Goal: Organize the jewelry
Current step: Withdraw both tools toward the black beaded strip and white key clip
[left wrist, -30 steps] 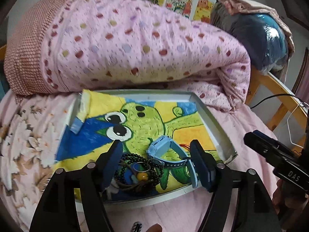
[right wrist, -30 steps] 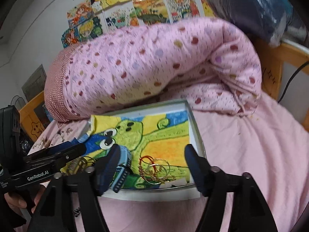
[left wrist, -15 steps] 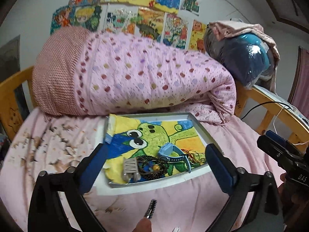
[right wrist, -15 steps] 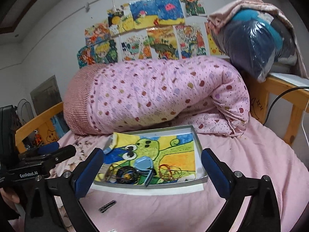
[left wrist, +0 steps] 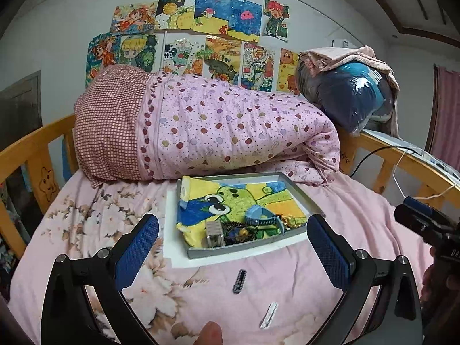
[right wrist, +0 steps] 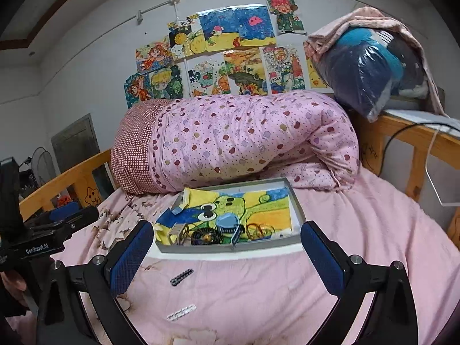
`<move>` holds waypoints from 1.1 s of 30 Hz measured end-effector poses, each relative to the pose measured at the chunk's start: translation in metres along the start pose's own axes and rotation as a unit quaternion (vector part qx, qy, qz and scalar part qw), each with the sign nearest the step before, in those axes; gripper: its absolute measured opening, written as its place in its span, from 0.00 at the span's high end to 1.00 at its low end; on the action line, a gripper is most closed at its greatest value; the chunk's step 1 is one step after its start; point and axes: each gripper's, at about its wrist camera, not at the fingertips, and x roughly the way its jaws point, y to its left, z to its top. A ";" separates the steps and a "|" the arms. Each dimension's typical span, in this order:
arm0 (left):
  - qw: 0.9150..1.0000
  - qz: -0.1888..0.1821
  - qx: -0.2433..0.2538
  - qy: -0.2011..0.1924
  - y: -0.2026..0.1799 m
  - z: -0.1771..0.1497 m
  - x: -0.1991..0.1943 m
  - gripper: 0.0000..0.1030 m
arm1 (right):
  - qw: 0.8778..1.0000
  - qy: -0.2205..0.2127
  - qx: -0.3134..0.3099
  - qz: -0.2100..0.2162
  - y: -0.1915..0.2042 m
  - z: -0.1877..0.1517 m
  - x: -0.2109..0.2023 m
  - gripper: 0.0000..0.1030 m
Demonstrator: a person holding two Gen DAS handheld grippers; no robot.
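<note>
We see the left gripper [left wrist: 233, 245] spread fully wide, nothing between its pads; right gripper [right wrist: 227, 247] likewise wide and empty. Both have just been opening. Jewelry [left wrist: 244, 230] lies in the grey tray [left wrist: 302, 198] on the bed; two clips [left wrist: 239, 281] on the sheet nearby.

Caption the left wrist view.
Open left hand-held gripper faces a jewelry tray on a pink bed.

Evenly, softly lit with faint shadows, glare only on the plastic-wrapped bundle [left wrist: 349, 102], strong fisheye bending and dark corners at the edges, slight blur on the near sheet [right wrist: 258, 293].
</note>
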 end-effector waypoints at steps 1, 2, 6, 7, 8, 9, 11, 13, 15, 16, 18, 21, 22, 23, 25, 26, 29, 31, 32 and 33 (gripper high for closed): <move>1.000 -0.002 -0.001 0.000 0.002 -0.003 -0.004 0.02 | 1.000 0.001 0.001 -0.001 0.001 -0.002 -0.002 0.00; 1.000 -0.002 -0.002 0.002 0.003 -0.008 -0.008 0.02 | 1.000 0.004 0.001 -0.003 0.003 -0.004 -0.004 0.00; 1.000 0.008 0.001 0.007 0.008 -0.023 -0.016 0.02 | 1.000 0.013 -0.004 -0.003 0.010 -0.016 -0.011 0.00; 1.000 0.011 0.002 0.010 0.009 -0.028 -0.019 0.02 | 1.000 0.016 -0.005 -0.003 0.012 -0.019 -0.012 0.00; 1.000 0.014 0.003 0.012 0.009 -0.032 -0.021 0.02 | 1.000 0.019 -0.008 -0.002 0.014 -0.023 -0.014 0.00; 1.000 0.017 0.002 0.015 0.011 -0.036 -0.022 0.02 | 1.000 0.022 -0.010 -0.001 0.015 -0.026 -0.015 0.00; 0.999 0.023 0.003 0.023 0.013 -0.046 -0.024 0.02 | 0.999 0.032 -0.014 0.000 0.019 -0.036 -0.015 0.00; 0.999 0.029 0.008 0.032 0.014 -0.055 -0.025 0.02 | 0.999 0.043 -0.016 0.002 0.021 -0.044 -0.014 0.00; 0.999 0.027 0.014 0.045 0.015 -0.066 -0.026 0.02 | 0.998 0.058 -0.023 0.003 0.025 -0.054 -0.010 0.00; 0.998 0.026 0.016 0.053 0.017 -0.071 -0.025 0.02 | 0.998 0.063 -0.027 0.002 0.026 -0.058 -0.009 0.00; 0.997 0.023 0.021 0.070 0.020 -0.080 -0.021 0.02 | 0.996 0.078 -0.035 0.006 0.030 -0.067 -0.004 0.00; 0.995 0.016 0.034 0.088 0.023 -0.091 -0.010 0.02 | 0.992 0.111 -0.051 0.012 0.037 -0.081 0.009 0.00; 0.995 0.013 0.035 0.097 0.025 -0.095 -0.005 0.02 | 0.991 0.121 -0.058 0.014 0.039 -0.086 0.013 0.00; 0.994 0.011 0.036 0.104 0.027 -0.098 0.000 0.02 | 0.989 0.133 -0.065 0.018 0.040 -0.092 0.019 0.00; 0.993 0.007 0.034 0.116 0.033 -0.104 0.008 0.02 | 0.985 0.154 -0.074 0.024 0.042 -0.101 0.029 0.00; 0.992 0.006 0.034 0.122 0.035 -0.107 0.011 0.02 | 0.983 0.164 -0.080 0.027 0.043 -0.106 0.035 0.00; 0.989 0.002 0.037 0.144 0.043 -0.112 0.027 0.02 | 0.977 0.189 -0.092 0.039 0.046 -0.117 0.050 0.00; 0.988 -0.008 0.032 0.152 0.048 -0.114 0.036 0.02 | 0.971 0.206 -0.105 0.055 0.050 -0.124 0.061 0.00; 0.987 -0.011 0.032 0.157 0.051 -0.114 0.040 0.02 | 0.969 0.212 -0.114 0.063 0.053 -0.126 0.069 0.00; 0.986 -0.013 0.031 0.162 0.054 -0.114 0.046 0.02 | 0.966 0.217 -0.121 0.070 0.056 -0.129 0.075 0.00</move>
